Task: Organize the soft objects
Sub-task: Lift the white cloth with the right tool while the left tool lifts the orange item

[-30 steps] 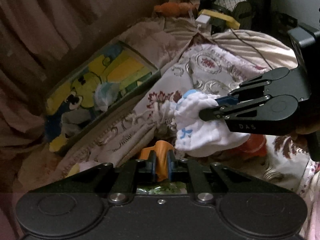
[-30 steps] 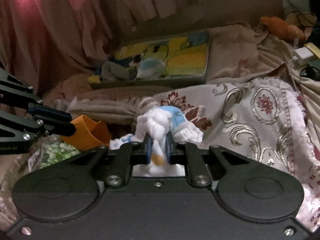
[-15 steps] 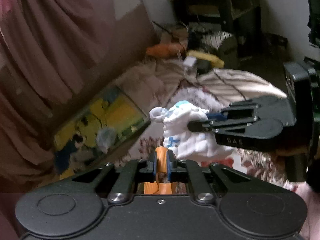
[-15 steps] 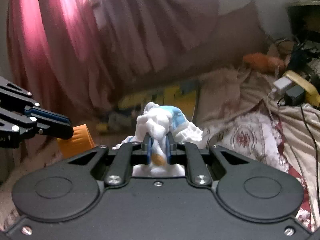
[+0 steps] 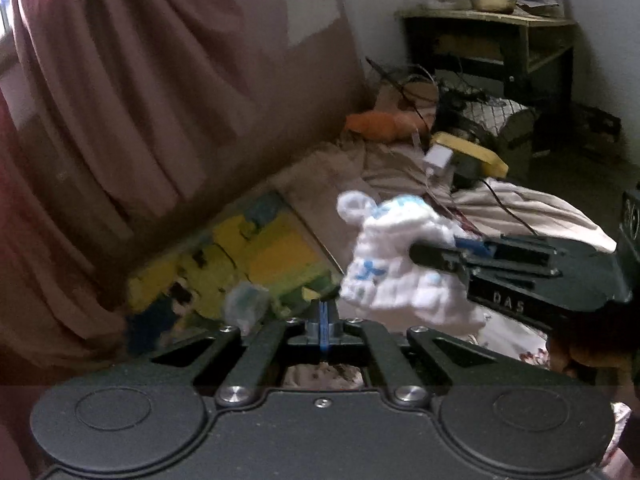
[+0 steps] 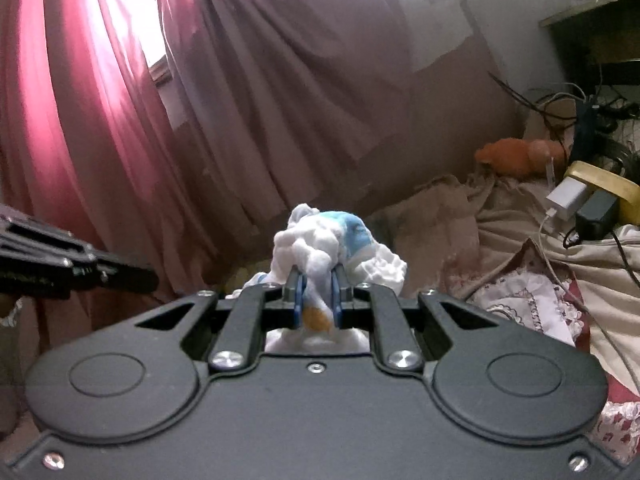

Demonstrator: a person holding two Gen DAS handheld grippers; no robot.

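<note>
My right gripper [image 6: 317, 280] is shut on a bunched white cloth with blue print [image 6: 332, 240], held up in the air. The same cloth [image 5: 396, 264] and the right gripper [image 5: 424, 254] show in the left wrist view, to the right of my left gripper. My left gripper [image 5: 323, 316] is shut with its blue pads together and nothing between them. It also shows at the left edge of the right wrist view [image 6: 148, 278]. The orange item seen earlier is out of view.
A yellow cartoon-print box [image 5: 240, 268] lies on the bed against the pink curtain [image 5: 120, 120]. An orange plush [image 6: 516, 156], a white charger [image 6: 568, 200] with cables and a yellow object [image 5: 472, 152] lie at the bed's far end. A dark desk [image 5: 492, 48] stands behind.
Both grippers have risen and tilted up, so the bed has dropped low in view. The orange item that was between my left gripper's fingers is gone and the fingers are closed together.
</note>
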